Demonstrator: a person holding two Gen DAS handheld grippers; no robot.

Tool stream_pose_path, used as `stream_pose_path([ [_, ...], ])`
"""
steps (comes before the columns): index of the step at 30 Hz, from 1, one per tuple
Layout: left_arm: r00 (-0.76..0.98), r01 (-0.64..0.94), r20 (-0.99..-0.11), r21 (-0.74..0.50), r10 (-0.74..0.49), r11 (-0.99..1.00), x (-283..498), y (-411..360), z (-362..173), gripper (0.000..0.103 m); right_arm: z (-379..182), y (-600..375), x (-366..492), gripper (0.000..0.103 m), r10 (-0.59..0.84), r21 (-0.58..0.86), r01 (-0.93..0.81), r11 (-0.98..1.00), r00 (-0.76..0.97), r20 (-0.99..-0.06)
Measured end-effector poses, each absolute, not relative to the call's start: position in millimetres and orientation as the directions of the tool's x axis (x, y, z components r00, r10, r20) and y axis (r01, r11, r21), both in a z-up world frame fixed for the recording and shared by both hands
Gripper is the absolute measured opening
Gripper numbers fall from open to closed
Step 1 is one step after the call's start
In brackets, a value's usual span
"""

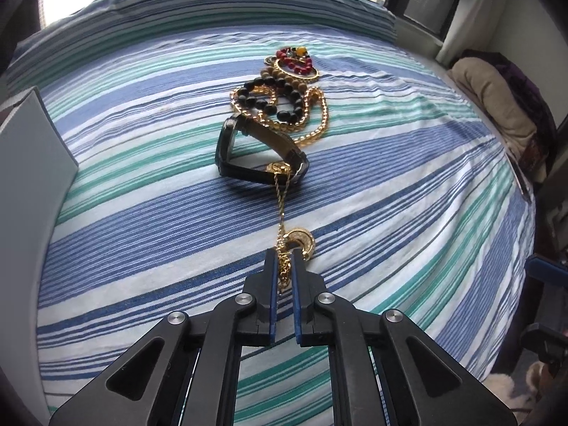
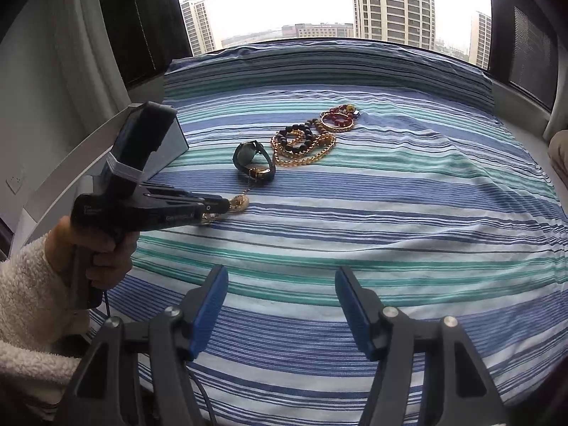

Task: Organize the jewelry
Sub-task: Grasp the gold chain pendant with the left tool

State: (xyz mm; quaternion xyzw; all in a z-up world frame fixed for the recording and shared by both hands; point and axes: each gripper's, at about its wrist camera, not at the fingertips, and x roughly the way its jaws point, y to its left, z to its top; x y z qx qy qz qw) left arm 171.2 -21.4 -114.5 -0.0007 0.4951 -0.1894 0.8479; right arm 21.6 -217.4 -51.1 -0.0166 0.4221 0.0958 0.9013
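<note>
My left jaws (image 1: pixel 284 266) pinch the gold chain (image 1: pixel 281 209). It runs straight ahead to the watch (image 1: pixel 261 158) on the bed (image 1: pixel 390 213), w/ beads past it. Right jaws (image 2: pixel 280 305) spread wide, holding nothing, farther off.

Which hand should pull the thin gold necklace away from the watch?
Left, probably. The left gripper already has its jaws shut on the thin gold necklace, whose far end lies across the watch. The right gripper is open, empty and farther away.
</note>
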Motion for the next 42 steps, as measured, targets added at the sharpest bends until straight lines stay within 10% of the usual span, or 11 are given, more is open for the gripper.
stream_pose_path([
  [15,0.621,0.253,-0.678,-0.300,-0.392,0.920,144,32,-1,0.004,-51,-217,21,0.064,0.156,0.051,-0.181,0.982,0.630,-0.761],
  [26,0.485,0.012,-0.851,-0.221,-0.199,0.975,114,87,-99,0.006,-54,-206,16,0.064,0.167,0.048,-0.205,0.978,0.618,-0.768],
  [31,0.470,-0.020,-0.857,-0.249,-0.210,0.968,88,100,-118,0.045,-51,-199,14,0.064,0.163,0.029,-0.220,0.975,0.620,-0.767],
  [42,0.451,0.056,-0.878,-0.154,-0.163,0.986,91,82,-128,0.051,-53,-180,13,0.064,0.183,0.021,-0.268,0.963,0.600,-0.779],
])
